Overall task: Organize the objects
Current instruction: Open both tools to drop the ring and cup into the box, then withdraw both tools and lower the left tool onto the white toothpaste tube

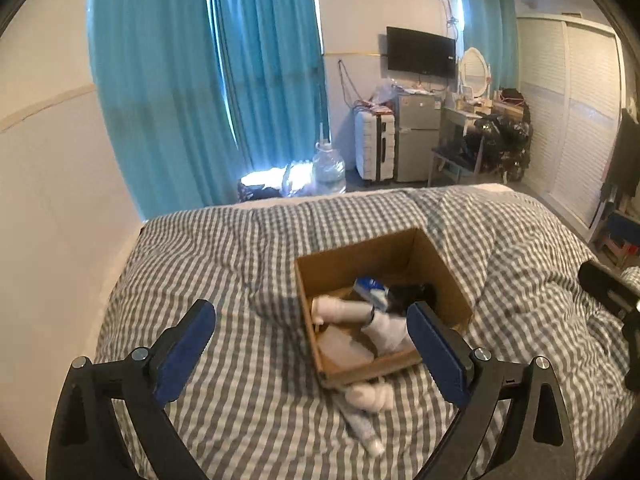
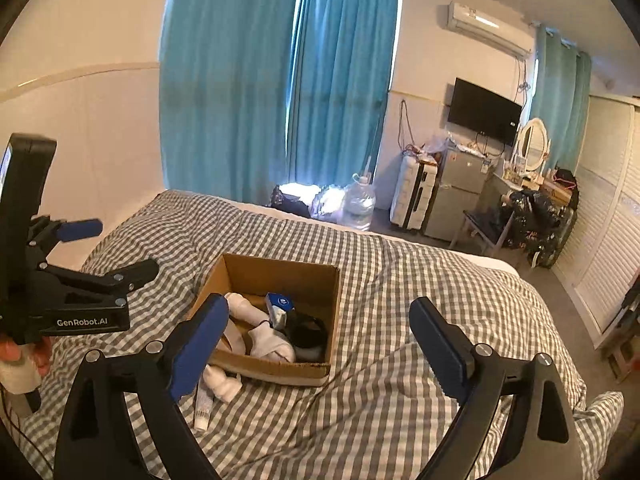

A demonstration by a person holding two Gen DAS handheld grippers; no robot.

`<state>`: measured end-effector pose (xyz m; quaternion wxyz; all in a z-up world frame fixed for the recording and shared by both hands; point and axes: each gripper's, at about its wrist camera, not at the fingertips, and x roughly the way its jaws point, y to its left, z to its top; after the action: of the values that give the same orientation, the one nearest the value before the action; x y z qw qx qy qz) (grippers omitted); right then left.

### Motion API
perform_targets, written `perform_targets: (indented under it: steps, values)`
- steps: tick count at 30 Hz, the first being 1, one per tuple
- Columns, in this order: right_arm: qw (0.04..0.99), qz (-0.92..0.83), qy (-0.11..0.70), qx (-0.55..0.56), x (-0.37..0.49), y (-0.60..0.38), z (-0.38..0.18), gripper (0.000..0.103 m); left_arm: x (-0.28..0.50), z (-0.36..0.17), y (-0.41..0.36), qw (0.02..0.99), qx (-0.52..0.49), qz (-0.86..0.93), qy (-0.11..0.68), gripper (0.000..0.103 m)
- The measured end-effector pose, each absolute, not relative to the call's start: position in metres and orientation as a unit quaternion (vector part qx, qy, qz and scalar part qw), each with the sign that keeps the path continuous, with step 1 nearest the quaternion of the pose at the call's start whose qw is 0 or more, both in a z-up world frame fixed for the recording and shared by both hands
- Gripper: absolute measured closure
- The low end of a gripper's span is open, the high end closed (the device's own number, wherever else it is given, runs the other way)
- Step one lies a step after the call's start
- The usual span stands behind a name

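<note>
Socks (image 2: 224,384) and a tube (image 2: 202,410) lie on the bed (image 2: 360,420) beside the cardboard box (image 2: 280,276); soft, light socks suit a middle pinch, and both tongs (image 1: 312,344) (image 2: 320,344) hang wide open, empty

Open cardboard box (image 2: 280,276) holding socks, white sock (image 2: 220,384) and tube (image 2: 202,408) outside

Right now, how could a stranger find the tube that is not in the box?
Find the checked bed cover and the open cardboard box on it. The tube lies outside, before its near wall, beside a white sock. It is slim, stiff and capped.
</note>
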<state>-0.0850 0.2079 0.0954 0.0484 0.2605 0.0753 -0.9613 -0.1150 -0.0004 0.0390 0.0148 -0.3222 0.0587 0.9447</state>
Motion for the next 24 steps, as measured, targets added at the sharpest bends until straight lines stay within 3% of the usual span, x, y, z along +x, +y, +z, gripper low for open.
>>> perform_targets:
  steps: [12,24]
  values:
    - [0.064,-0.950,0.051,0.302,-0.077,0.212,0.027,0.011,-0.089,-0.037,0.002,-0.037,-0.358,0.931,0.063,0.004]
    - [0.065,-0.932,0.044,0.353,-0.100,0.213,-0.041,0.011,-0.097,-0.099,0.017,-0.028,-0.414,0.907,0.072,0.004]
